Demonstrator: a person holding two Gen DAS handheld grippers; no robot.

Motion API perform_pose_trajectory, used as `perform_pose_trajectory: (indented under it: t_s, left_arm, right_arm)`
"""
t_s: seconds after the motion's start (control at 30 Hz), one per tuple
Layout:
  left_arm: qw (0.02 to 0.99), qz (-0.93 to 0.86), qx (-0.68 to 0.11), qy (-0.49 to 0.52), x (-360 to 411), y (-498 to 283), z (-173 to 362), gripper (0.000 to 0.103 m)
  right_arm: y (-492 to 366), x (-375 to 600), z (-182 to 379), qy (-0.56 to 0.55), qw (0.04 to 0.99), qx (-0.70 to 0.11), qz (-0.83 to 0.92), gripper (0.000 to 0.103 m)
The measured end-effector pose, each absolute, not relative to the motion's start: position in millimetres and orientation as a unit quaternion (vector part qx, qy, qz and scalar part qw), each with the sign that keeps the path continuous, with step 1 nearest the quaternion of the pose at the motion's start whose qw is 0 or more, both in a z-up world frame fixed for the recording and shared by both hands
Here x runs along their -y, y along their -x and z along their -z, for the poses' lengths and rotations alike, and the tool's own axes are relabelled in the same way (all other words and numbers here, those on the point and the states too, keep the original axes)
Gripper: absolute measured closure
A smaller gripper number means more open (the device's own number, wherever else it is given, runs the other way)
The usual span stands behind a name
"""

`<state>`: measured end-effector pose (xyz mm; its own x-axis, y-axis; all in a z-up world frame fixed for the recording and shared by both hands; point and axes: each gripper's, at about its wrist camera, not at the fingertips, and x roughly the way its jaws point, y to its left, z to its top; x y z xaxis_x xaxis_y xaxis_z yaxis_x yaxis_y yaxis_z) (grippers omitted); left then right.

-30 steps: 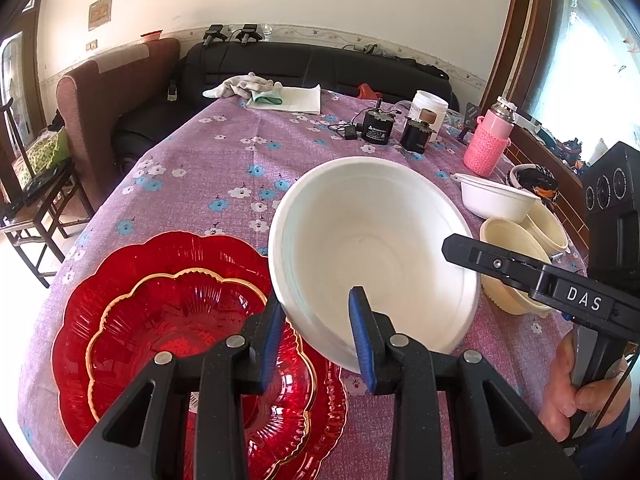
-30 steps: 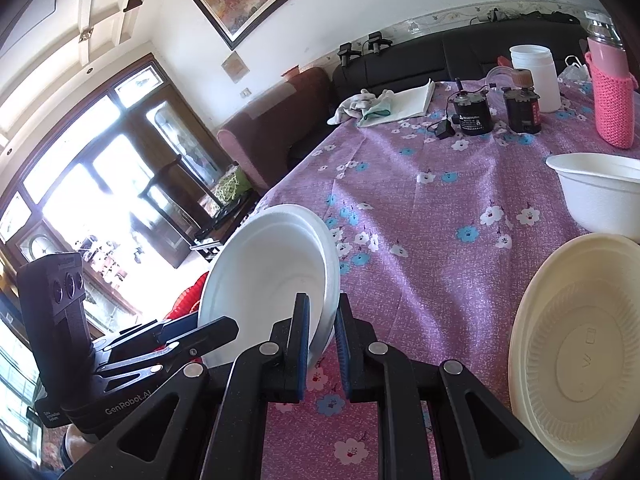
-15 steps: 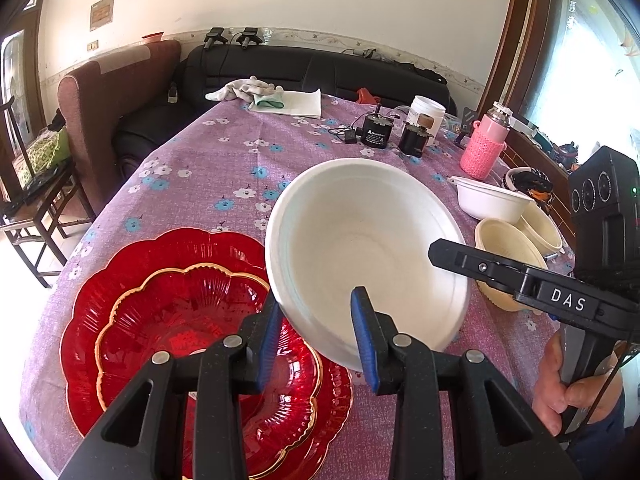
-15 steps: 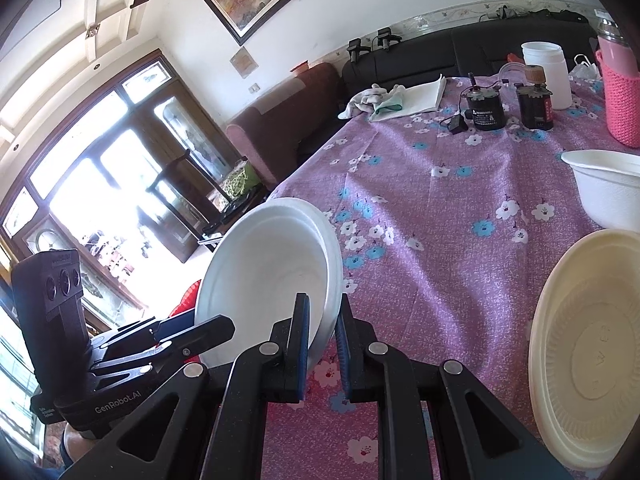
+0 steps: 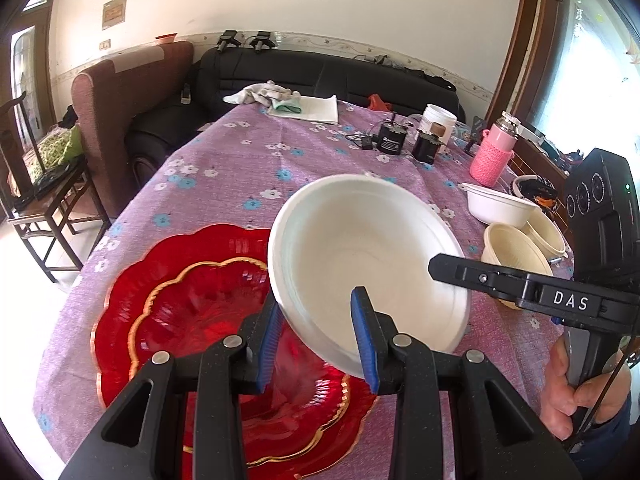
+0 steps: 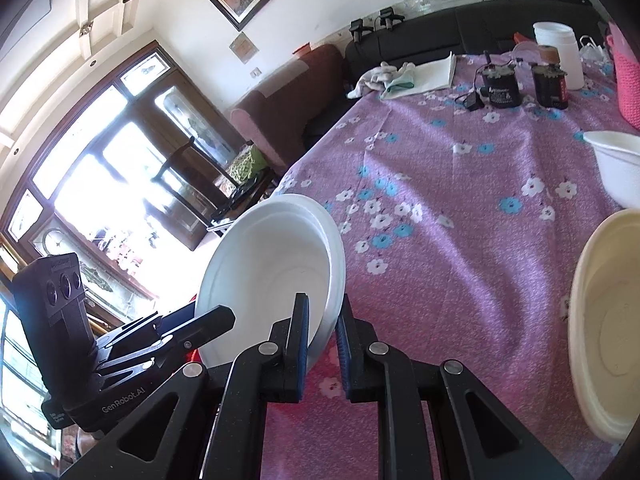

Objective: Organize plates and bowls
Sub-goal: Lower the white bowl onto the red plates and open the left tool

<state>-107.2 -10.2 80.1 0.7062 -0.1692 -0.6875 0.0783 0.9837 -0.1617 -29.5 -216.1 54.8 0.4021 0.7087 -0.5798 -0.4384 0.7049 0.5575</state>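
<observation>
A white foam bowl (image 5: 372,256) hangs tilted in the air over stacked red scalloped plates (image 5: 188,312) at the table's near left. My right gripper (image 6: 322,332) is shut on the bowl's rim (image 6: 276,268); its body shows at the right of the left wrist view (image 5: 520,288). My left gripper (image 5: 316,332) is open, its blue pads either side of the bowl's near rim. Cream bowls (image 5: 516,248) and a white bowl (image 5: 498,204) sit at the right.
Purple flowered cloth (image 5: 240,168) covers the table. At the far end lie a towel (image 5: 304,106), black motors (image 5: 392,140), a white jar (image 5: 438,120) and a pink bottle (image 5: 494,154). A large cream bowl (image 6: 608,320) is near right. Sofa and chairs stand beyond.
The white bowl and both grippers have risen a little and shifted slightly over the red plates. The right gripper stays shut on the rim; the left stays open.
</observation>
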Motion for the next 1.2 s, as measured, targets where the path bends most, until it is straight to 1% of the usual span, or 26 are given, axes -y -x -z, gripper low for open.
perform_pose_trajectory:
  t_s: [0.33, 0.7, 1.0, 1.03, 1.13, 1.17, 1.2]
  left_arm:
    - [0.922, 0.039, -0.377, 0.078, -22.7, 119.8, -74.4, 0.066]
    - [0.91, 0.008, -0.402, 0.104, -61.3, 129.6, -48.5, 0.066]
    - [0.905, 0.003, -0.409, 0.113, -69.7, 127.1, -40.3, 0.066]
    - [0.905, 0.003, -0.41, 0.114, -70.1, 126.7, -40.4, 0.066]
    - [0.905, 0.001, -0.409, 0.115, -71.8, 126.2, -40.5, 0.064]
    - [0.905, 0.001, -0.409, 0.116, -72.9, 126.0, -40.7, 0.064]
    - [0.905, 0.0, -0.409, 0.117, -73.9, 126.2, -40.7, 0.064]
  right_arm:
    - [34.7, 176.7, -45.8, -0.158, 0.794, -0.46, -0.364, 0.084]
    - [44.8, 126.0, -31.9, -0.101, 0.784, -0.485, -0.374, 0.082]
    - [44.3, 111.6, -26.4, -0.074, 0.785, -0.494, -0.367, 0.081]
    - [43.5, 111.4, -25.3, -0.075, 0.783, -0.496, -0.368, 0.08]
    - [42.4, 110.3, -24.1, -0.075, 0.781, -0.497, -0.37, 0.072]
    - [42.5, 110.1, -24.7, -0.073, 0.782, -0.496, -0.37, 0.063]
    - [43.0, 110.1, -25.8, -0.075, 0.781, -0.493, -0.375, 0.057]
